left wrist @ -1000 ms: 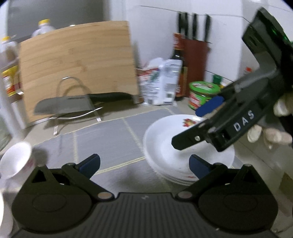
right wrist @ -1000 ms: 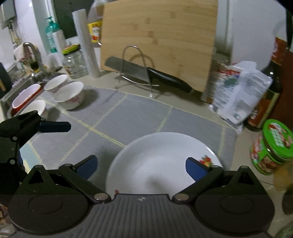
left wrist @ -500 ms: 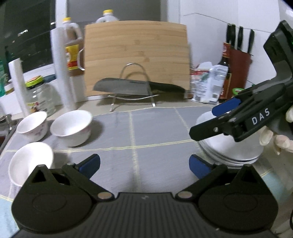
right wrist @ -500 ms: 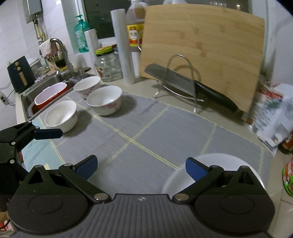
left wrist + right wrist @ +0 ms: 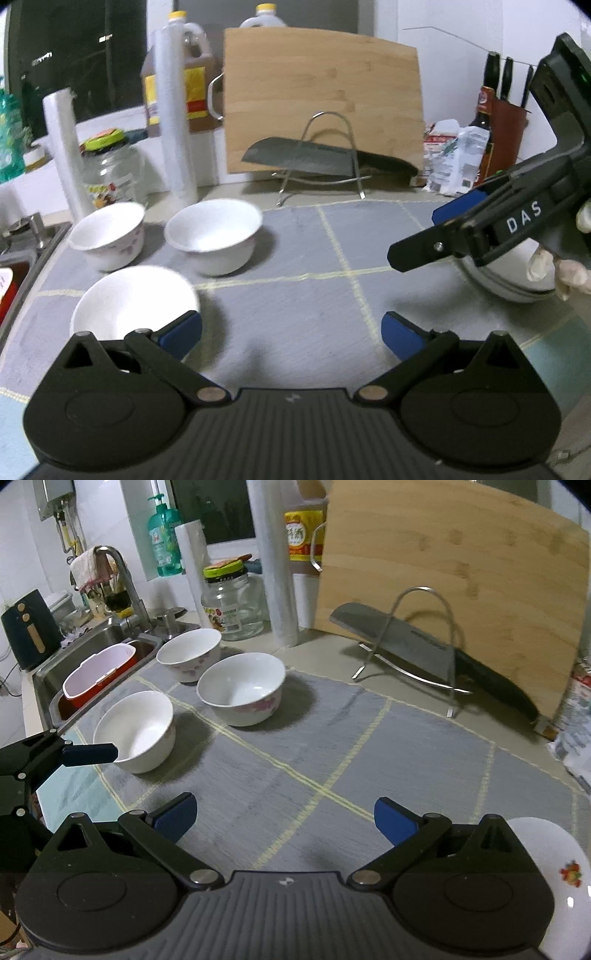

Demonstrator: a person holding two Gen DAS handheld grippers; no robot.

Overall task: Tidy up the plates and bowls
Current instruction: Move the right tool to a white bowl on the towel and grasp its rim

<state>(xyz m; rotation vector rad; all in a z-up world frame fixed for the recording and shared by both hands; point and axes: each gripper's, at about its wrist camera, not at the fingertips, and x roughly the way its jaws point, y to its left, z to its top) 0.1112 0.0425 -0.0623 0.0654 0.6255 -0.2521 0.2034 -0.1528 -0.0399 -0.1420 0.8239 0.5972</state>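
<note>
Three white bowls stand on the grey mat (image 5: 314,295) at the left: a near bowl (image 5: 133,299) (image 5: 135,729), a middle bowl (image 5: 214,234) (image 5: 242,688) and a far bowl (image 5: 107,234) (image 5: 189,653). A stack of white plates (image 5: 517,275) (image 5: 557,878) sits at the right. My left gripper (image 5: 291,334) is open and empty, its left fingertip just in front of the near bowl. My right gripper (image 5: 282,818) is open and empty above the mat, left of the plates; it also shows in the left wrist view (image 5: 476,225).
A bamboo cutting board (image 5: 321,99) and a cleaver on a wire rack (image 5: 317,158) stand at the back. Rolls (image 5: 173,110), a glass jar (image 5: 107,166) and oil bottles are back left. The sink (image 5: 99,657) lies at the left edge. A knife block (image 5: 506,122) is back right.
Both grippers have swung left, away from the plate stack and toward the bowls. The plates slid to the right edge of both views; the bowls came nearer.
</note>
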